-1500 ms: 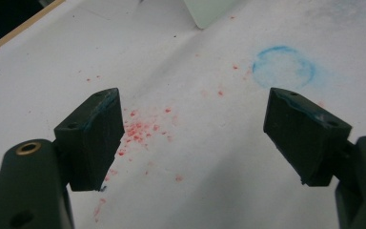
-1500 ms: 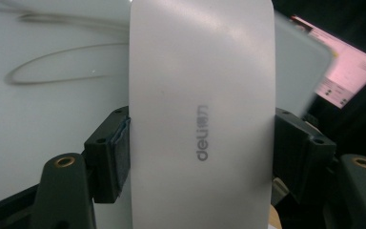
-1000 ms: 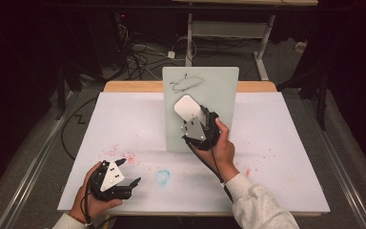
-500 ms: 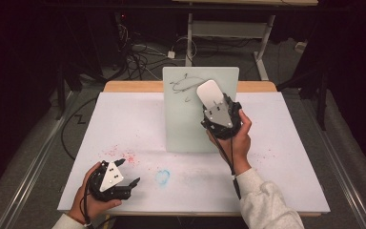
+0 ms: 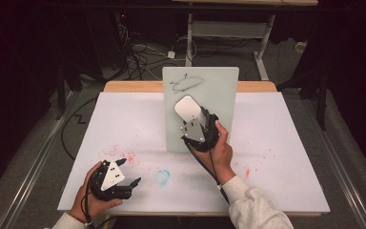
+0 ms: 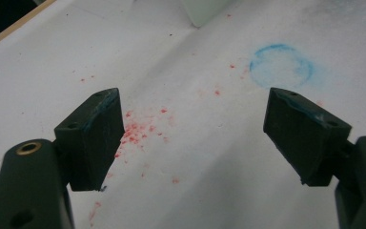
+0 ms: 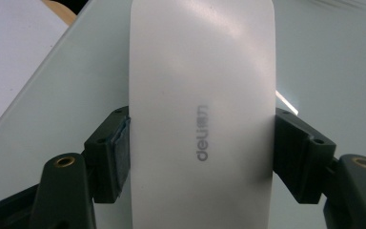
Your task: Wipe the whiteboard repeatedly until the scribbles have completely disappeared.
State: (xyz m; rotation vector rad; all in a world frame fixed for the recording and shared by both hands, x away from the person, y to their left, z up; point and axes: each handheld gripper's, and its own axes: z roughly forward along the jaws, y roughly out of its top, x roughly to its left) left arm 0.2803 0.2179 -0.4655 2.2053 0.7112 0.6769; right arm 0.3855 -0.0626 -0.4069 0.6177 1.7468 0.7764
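1. High view: the right tongs (image 5: 193,114) hold a white eraser block (image 5: 188,109) over the pale green board (image 5: 221,95) that lies on the white counter (image 5: 290,143). The block sits over the board's middle, below a dark scribble (image 5: 186,84) near the board's far edge.
2. Right gripper view: the jaws clamp the eraser block (image 7: 201,109) from both long sides, pads pressed against it, with the board (image 7: 324,57) just beneath.
3. Left gripper view: the left tongs (image 6: 193,138) stand wide with nothing between them, above red specks (image 6: 133,131) and a faint blue ring (image 6: 281,66) on the counter. In the high view the left tongs (image 5: 126,179) rest near the counter's near edge, well apart from the board.
4. Step in hand, as I judge it: wiping the board. The scribble is not yet erased, so the next move calls for carrying the block up the board onto the marks, keeping it flat and pressed.
5. Writing: the block's top reads "deli" in grey, followed by small characters too fine to read.
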